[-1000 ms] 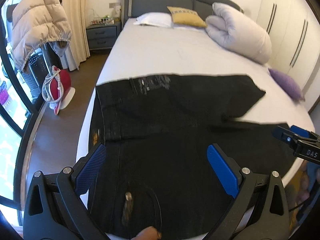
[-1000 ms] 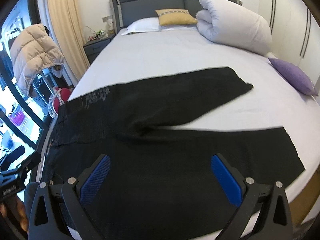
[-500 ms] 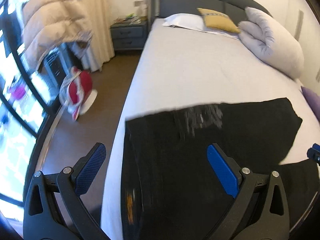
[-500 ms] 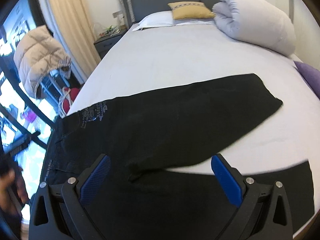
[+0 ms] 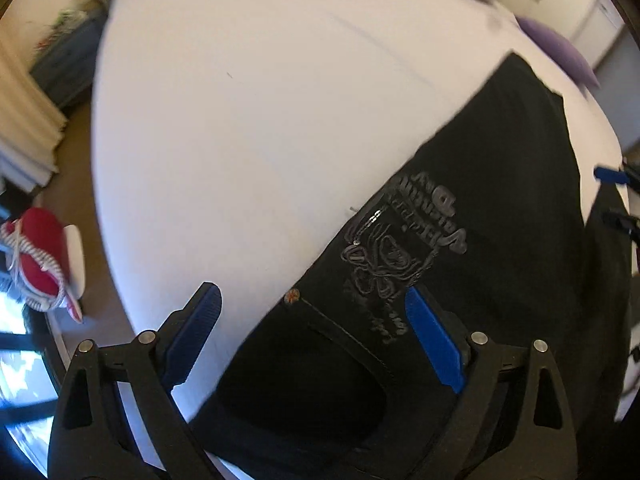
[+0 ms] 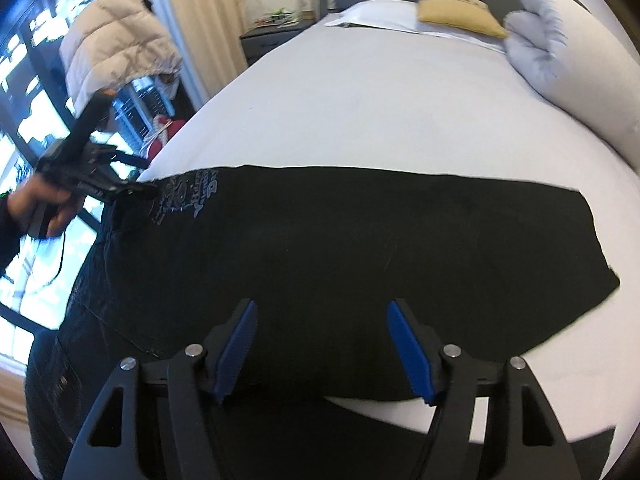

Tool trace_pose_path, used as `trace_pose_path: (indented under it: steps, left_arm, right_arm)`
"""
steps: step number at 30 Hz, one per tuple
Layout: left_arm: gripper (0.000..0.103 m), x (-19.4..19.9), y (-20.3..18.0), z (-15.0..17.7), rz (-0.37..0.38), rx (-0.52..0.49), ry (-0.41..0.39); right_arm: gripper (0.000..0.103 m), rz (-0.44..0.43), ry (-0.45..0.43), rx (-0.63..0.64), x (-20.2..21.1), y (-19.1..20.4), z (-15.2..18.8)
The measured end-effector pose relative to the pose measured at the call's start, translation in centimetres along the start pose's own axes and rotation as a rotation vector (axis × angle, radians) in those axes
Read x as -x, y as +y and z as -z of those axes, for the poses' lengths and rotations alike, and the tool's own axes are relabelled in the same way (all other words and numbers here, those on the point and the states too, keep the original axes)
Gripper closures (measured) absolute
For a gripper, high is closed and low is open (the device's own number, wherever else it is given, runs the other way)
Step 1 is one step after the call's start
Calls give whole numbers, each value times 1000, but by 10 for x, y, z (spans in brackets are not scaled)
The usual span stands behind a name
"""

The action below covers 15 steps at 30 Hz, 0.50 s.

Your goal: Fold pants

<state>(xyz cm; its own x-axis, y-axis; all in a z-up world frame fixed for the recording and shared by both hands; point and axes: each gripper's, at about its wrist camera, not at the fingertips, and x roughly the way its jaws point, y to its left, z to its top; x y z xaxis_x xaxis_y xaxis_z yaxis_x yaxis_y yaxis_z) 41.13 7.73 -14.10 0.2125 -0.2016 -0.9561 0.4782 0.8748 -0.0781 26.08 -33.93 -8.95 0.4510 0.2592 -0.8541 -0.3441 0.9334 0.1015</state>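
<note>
Black pants (image 6: pixel 360 248) lie spread flat across the white bed (image 6: pixel 360 112), waist at the left, legs running right. A grey printed logo (image 5: pixel 404 240) sits near the waist's far corner. My left gripper (image 5: pixel 316 336) is open and empty, hovering low over that waist corner by the pocket; it also shows in the right wrist view (image 6: pixel 120 190) at the pants' left edge. My right gripper (image 6: pixel 322 344) is open and empty above the far leg's near edge. The near leg (image 6: pixel 280 440) is partly hidden under it.
A rolled white duvet (image 6: pixel 568 64), a yellow cushion (image 6: pixel 456 10) and a pillow lie at the bed's head. A purple cushion (image 5: pixel 560 52) lies at the bed's right side. A puffer jacket (image 6: pixel 116 48) hangs left of the bed, with a red and white object (image 5: pixel 36 264) on the floor.
Both grippers have moved forward and lower over the pants. The left one swung to the waist's far corner by the logo; the right one moved over the far leg.
</note>
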Motion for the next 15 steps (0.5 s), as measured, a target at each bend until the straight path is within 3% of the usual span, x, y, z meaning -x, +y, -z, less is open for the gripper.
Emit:
trace_pose_path:
  steps: [2,4,6,8,10,12,15]
  left_arm:
    - [9,-15,3,-6,-4,-42,49]
    - [25,-30,7,-9,6,-65,95]
    - [30,-33,7,-12,16,-71,88]
    - [44,-34,9,-17,42,-59,84]
    - [68,-35,9,-21,49,-50,83]
    - [85,-34,4,-21,38,-50,73]
    - [93,-26,-15,-13,-24,-95,25]
  right_arm:
    - [32,-12,7,34,-6,2,-2]
    - [33,-27,14,60,-10,2,-3]
    - [34,-33,17,91,-14,6,-7]
    - [36,-39,19,121,-18,9,-11]
    - [37,-47,17,150,-21,15,-18]
    - [38,-53,10,189,-23,22,-27]
    - [38,-56,-9,248,-27,32,-42]
